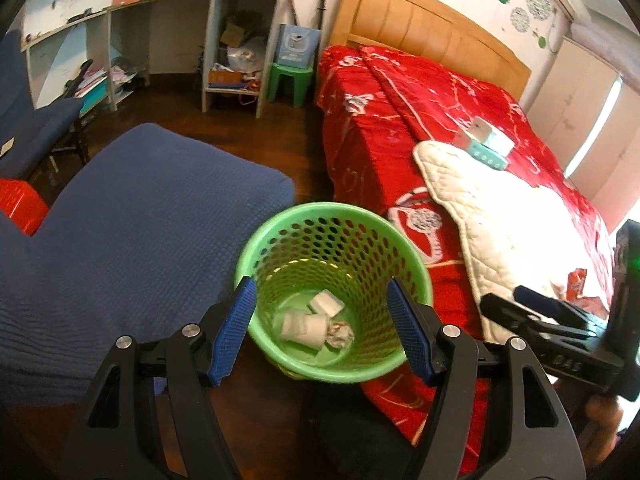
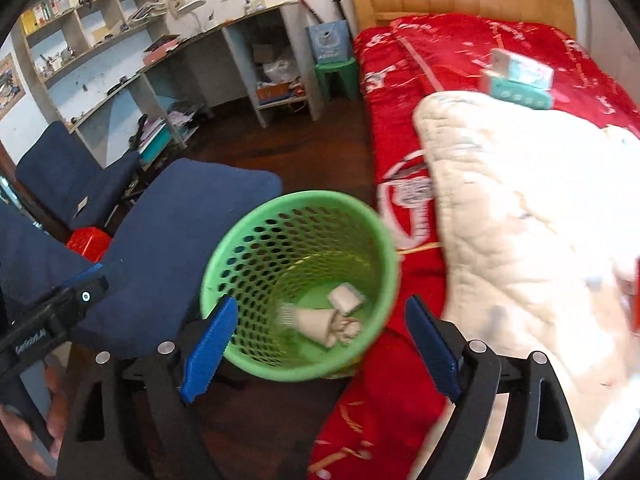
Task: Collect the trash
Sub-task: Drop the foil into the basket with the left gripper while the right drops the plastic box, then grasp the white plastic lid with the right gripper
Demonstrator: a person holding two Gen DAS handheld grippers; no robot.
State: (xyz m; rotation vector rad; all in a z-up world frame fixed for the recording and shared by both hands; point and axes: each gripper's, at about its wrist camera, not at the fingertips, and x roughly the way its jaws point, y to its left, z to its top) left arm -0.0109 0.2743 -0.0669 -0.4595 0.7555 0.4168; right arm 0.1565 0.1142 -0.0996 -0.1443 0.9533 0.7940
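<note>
My left gripper (image 1: pixel 322 330) stands wide apart, blue pads spread and holding nothing. Straight ahead between those pads, and below them, sits the green basket (image 1: pixel 280 232), its mouth open to me. My right gripper (image 2: pixel 320 344) is spread wide too, empty, and the same green basket (image 2: pixel 248 232) fills the gap between its pads, a touch left of centre. Down on the basket floor I see the trash: a pale paper cup (image 1: pixel 302 326) on its side, a small white box (image 1: pixel 327 303) just beyond it, and a crumpled wrapper (image 1: pixel 340 334) touching the cup's right end. From the right wrist view the cup (image 2: pixel 314 322) looks blurred, the box (image 2: pixel 346 298) just behind it. Out to the right of both jaws runs the bed with its red cover (image 1: pixel 400 112), a white quilt (image 1: pixel 500 220) spread over it, and teal boxes (image 1: pixel 490 144) stacked near the quilt's far edge. To the left lies a blue cushion (image 1: pixel 140 220). Beyond, a green stool (image 1: pixel 290 80) stands beside the shelves (image 1: pixel 236 40).
</note>
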